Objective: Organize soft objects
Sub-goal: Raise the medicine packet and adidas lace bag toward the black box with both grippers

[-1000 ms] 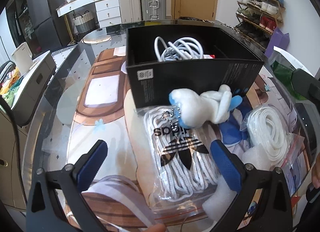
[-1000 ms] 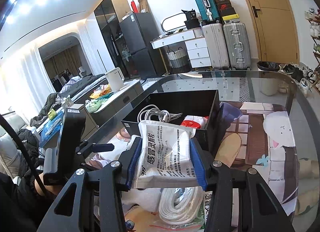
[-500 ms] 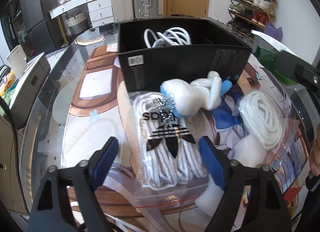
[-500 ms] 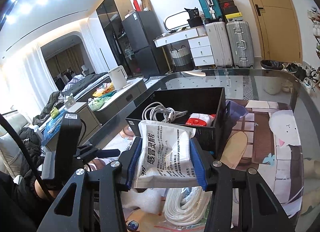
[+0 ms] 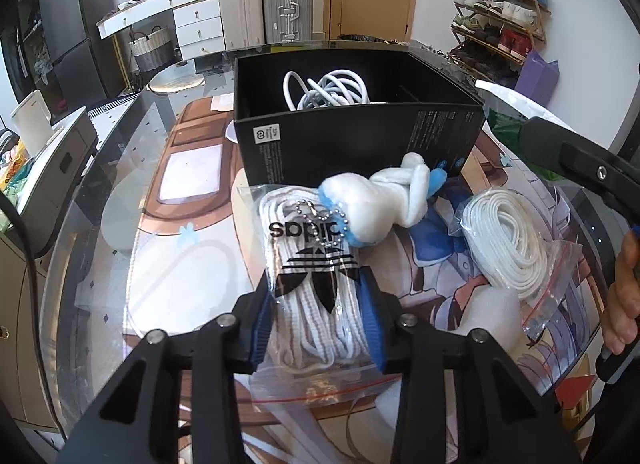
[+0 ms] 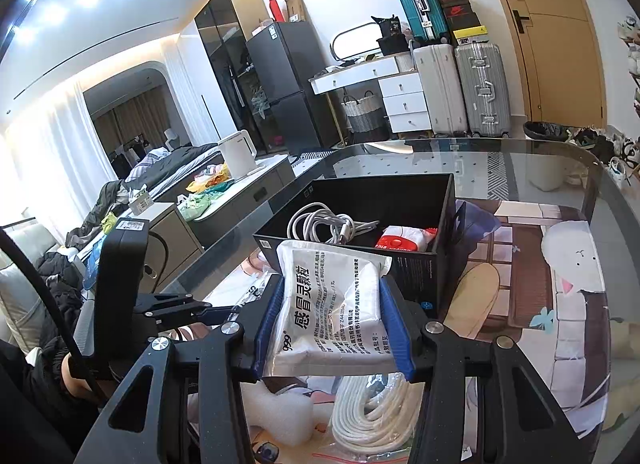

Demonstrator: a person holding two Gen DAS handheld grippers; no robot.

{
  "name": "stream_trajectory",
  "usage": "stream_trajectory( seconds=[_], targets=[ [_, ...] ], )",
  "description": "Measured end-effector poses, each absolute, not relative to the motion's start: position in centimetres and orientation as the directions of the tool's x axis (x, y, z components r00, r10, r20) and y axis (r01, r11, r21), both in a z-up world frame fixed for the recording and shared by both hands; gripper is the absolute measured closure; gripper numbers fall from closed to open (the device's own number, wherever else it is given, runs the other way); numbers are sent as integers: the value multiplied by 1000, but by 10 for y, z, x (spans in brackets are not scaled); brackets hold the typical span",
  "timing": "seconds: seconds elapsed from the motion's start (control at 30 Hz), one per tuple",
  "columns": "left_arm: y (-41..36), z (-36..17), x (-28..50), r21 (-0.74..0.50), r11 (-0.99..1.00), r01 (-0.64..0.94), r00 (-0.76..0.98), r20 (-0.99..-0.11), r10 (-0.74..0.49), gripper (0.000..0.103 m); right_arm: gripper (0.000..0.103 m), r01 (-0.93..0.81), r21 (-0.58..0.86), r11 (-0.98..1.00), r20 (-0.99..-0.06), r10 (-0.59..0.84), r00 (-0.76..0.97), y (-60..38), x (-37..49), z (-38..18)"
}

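Two items sit in our black box point(image 5: 360, 140); left gripper point(image 5: 318, 318) clamps the bagged shoelaces point(image 5: 308, 264), right gripper point(image 6: 332, 324) clamps the medicine pouch point(image 6: 332, 304); plush keychain point(image 5: 380, 200) waits.

The clear lace bag point(image 5: 312, 260) is showing an upside-down adidas trefoil logo, while the white sachet pack point(image 6: 332, 304) is displaying "999" and "感冒灵颗粒".
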State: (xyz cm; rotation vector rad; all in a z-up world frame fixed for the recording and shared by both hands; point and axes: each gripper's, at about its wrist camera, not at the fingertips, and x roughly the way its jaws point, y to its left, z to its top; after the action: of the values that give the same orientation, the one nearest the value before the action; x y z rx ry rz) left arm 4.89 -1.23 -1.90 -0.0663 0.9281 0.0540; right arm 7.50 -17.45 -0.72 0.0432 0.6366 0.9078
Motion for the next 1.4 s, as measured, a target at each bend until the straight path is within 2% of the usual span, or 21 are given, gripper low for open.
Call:
stream_trajectory(
  seconds=[0.4, 1.4],
  targets=[
    [0, -8, 33, -71, 993, -97, 629, -778, 6, 69, 55, -724, 291, 626, -487, 748, 451, -173, 73, -7],
    [3, 38, 20, -154, 985, -75, 733, -678, -50, 69, 55, -704, 249, 665, -464, 720, 516, -182, 65, 8]
  ],
)
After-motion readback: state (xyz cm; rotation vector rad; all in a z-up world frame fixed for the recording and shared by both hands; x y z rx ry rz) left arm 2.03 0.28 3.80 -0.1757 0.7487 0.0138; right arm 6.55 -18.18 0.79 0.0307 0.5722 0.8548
